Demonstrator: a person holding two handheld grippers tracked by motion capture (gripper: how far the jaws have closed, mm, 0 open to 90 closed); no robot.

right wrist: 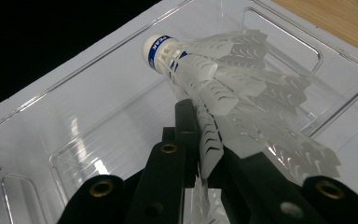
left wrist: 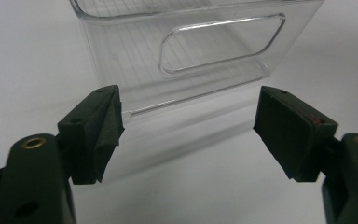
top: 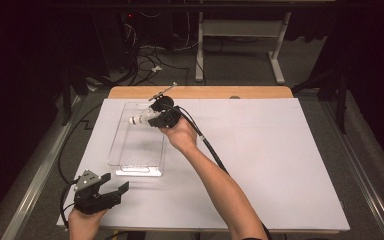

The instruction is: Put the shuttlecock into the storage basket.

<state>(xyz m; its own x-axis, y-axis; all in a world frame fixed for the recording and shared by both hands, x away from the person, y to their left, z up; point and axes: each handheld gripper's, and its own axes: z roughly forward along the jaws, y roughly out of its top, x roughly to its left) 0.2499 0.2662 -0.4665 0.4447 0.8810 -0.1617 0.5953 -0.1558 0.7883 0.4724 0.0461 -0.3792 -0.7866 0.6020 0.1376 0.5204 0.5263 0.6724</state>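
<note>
One feathery white shuttlecock (right wrist: 205,79) pinched by right gripper (right wrist: 200,140) over clear ribbed bin (right wrist: 51,116); left gripper (left wrist: 189,128) fingers wide.

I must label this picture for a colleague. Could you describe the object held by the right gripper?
On the white table sheet stands a clear plastic bin. Above its far end, the right gripper pinches a shuttlecock: white feathered skirt, white rounded cap with a blue band.

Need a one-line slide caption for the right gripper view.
Right claw shut on a white shuttlecock above the clear bin.
</note>
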